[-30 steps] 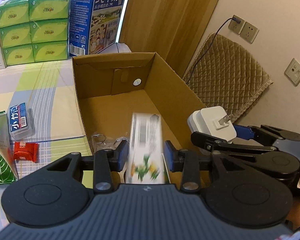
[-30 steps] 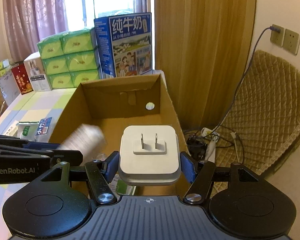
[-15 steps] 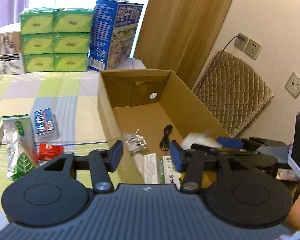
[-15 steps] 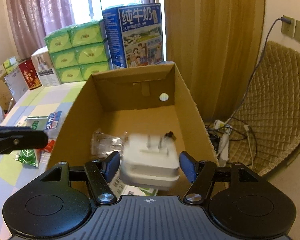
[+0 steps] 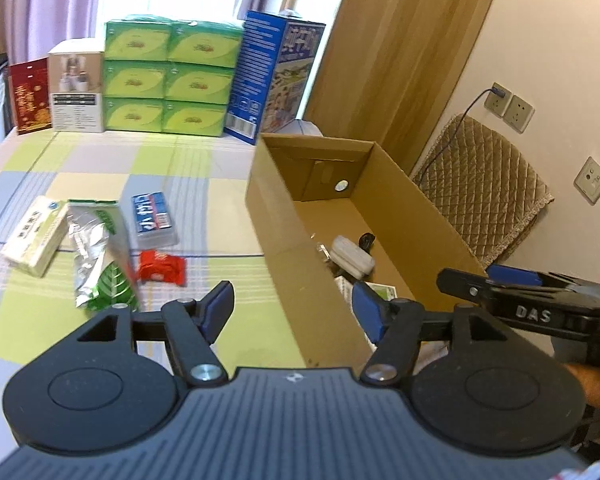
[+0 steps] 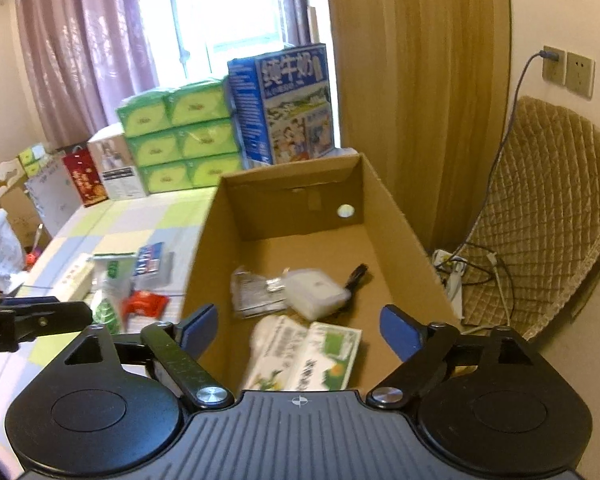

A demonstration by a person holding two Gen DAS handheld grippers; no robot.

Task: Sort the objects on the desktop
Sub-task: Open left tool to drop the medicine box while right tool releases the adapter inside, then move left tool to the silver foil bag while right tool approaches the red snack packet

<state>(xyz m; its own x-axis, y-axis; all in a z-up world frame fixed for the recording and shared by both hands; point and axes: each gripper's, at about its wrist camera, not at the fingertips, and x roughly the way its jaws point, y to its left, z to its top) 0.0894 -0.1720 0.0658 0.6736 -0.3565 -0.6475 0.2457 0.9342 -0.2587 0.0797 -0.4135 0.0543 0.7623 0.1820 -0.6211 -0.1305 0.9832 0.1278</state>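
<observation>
Both of your loads have just gone into the box: a second ago your left hand-held gripper (image 5: 292,314) pinched a green-and-white carton and your right hand-held gripper (image 6: 298,330) clamped the white plug adapter. Now both sets of jaws stand wide apart with nothing between them, so two more items count as sorted and you are free to fetch the next.

Starting from the left, five things still lie on the checked counter (image 5: 172,168): a white packet (image 5: 34,236), a foil pouch (image 5: 96,256) with a green leaf print, a blue-labelled clear case (image 5: 153,220) and a small red wrapper (image 5: 162,268), all close together and well apart from the box.

To their right, the cardboard box (image 6: 400,240) sits open. Inside it, from left, lie a crinkled clear bag (image 6: 256,292), the white plug adapter (image 6: 314,292) touching that bag, and a small black cable (image 6: 356,274) just beside the adapter. Nearer you, the green-and-white carton (image 6: 320,358) lies flat on the box floor, beside a second like it.
</observation>
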